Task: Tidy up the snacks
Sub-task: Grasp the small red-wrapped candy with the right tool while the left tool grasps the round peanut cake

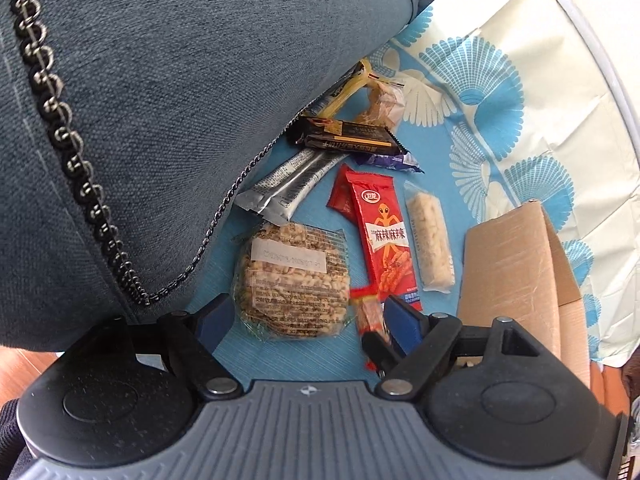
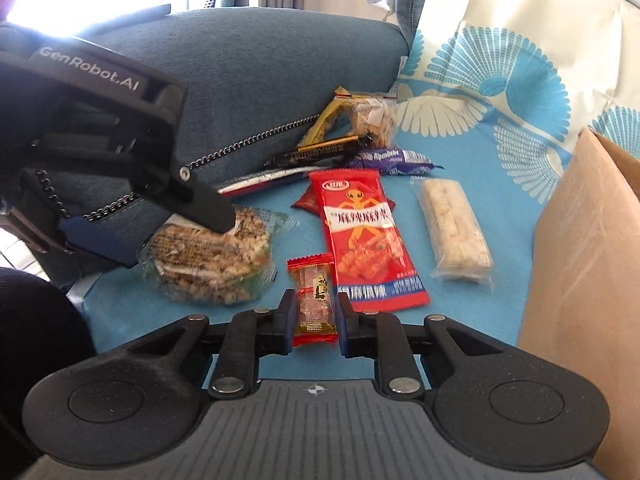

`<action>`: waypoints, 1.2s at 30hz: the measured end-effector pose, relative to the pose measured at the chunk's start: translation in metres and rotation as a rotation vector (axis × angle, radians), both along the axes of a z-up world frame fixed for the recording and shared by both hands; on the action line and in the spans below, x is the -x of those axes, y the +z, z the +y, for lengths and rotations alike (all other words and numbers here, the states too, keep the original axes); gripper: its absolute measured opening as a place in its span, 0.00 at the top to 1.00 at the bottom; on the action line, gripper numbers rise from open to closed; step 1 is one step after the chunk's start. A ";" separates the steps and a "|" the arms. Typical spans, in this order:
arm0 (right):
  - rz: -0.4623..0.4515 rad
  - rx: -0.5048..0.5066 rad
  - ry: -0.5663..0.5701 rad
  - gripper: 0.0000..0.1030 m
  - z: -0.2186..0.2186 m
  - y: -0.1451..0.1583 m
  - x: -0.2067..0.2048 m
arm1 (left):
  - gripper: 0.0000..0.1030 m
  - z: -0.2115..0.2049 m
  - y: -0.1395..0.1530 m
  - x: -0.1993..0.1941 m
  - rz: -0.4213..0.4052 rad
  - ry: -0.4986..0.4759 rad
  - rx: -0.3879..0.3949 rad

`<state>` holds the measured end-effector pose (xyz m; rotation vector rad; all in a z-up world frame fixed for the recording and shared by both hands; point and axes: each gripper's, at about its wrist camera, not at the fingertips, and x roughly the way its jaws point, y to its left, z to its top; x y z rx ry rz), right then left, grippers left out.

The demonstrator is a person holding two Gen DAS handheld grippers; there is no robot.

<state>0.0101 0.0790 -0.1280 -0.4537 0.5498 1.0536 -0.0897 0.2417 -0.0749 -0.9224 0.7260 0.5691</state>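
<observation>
Right hand-held gripper (image 2: 313,312) pinches candy (image 2: 314,300) (lettering unreadable).

Matt woven cushion (image 1: 160,120) with metallic chain trim (image 1: 60,136). Beside the cushion: glossy red foil packet (image 2: 360,236), clear crinkled plastic around the grain cake (image 1: 290,280), matt cardboard box (image 1: 516,276), smooth printed cloth (image 2: 500,92).

Support: light blue cloth surface (image 2: 500,200) with white and blue fan print. Directly on it: round peanut brittle cake in clear wrap (image 2: 208,264), red spicy snack packet (image 2: 368,248), pale puffed-rice bar (image 2: 456,236), purple candy wrapper (image 2: 392,158), dark chocolate bar (image 2: 320,152), silver sachets (image 1: 284,188), cardboard box (image 2: 580,280), blue-grey cushion (image 2: 260,80).
</observation>
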 end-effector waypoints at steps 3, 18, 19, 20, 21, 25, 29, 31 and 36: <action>0.000 0.015 -0.016 0.81 -0.011 0.006 0.009 | 0.15 0.004 -0.002 0.001 0.001 -0.017 0.037; 0.043 0.071 -0.124 0.79 -0.047 -0.002 0.030 | 0.01 -0.010 -0.014 -0.036 0.174 -0.004 -0.033; 0.047 0.054 -0.126 0.71 -0.048 -0.001 0.030 | 0.01 -0.012 -0.015 -0.038 0.180 0.005 -0.044; 0.048 0.038 -0.127 0.63 -0.048 0.000 0.030 | 0.01 -0.013 -0.015 -0.040 0.186 0.012 -0.055; 0.047 0.023 -0.126 0.60 -0.047 0.000 0.030 | 0.01 -0.014 -0.015 -0.041 0.189 0.017 -0.064; 0.049 0.010 -0.129 0.57 -0.043 -0.001 0.026 | 0.01 -0.016 -0.015 -0.046 0.199 0.025 -0.095; 0.073 0.014 -0.147 0.57 -0.035 -0.005 0.017 | 0.01 -0.019 -0.016 -0.053 0.207 0.008 -0.133; 0.077 0.016 -0.146 0.57 -0.032 -0.008 0.015 | 0.01 -0.020 -0.016 -0.055 0.213 0.003 -0.149; 0.074 0.016 -0.131 0.74 -0.029 -0.008 0.013 | 0.14 -0.022 -0.015 -0.056 0.234 0.016 -0.183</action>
